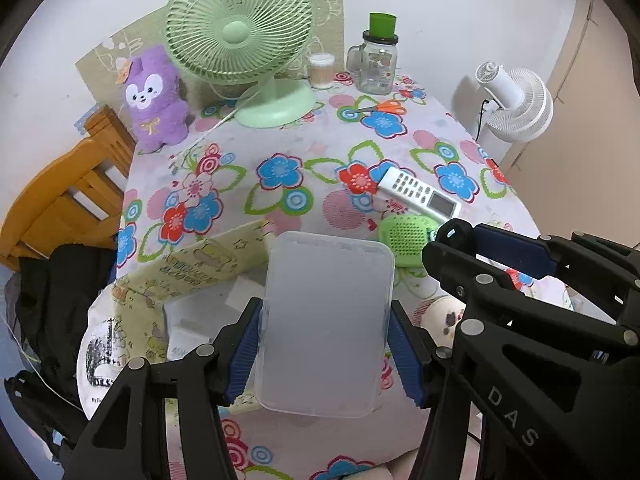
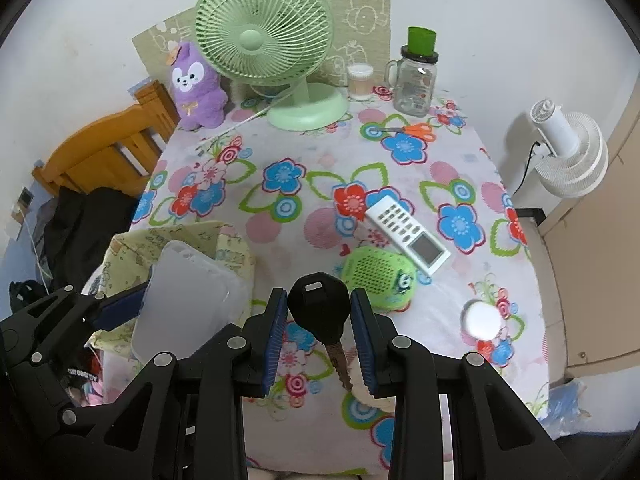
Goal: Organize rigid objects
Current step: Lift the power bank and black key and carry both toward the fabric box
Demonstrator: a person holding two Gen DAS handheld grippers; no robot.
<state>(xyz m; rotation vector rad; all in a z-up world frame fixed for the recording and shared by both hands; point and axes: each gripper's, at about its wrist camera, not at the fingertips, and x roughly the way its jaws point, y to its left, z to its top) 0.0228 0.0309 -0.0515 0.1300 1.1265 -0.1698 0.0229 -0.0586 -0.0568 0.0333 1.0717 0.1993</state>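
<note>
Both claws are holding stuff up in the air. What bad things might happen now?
The right claw pinches only the round black head of the car key, with its metal blade hanging free, so the key might twist or slip out. The left claw grips the frosted clear plastic lid by its smooth edges; it might pop loose. The claws are close together and could bump.

you've got: frosted clear lid point(image 1: 326, 320) flat-on, clamped left | black-headed key point(image 2: 318, 308) blade down, clamped right, above table
</note>
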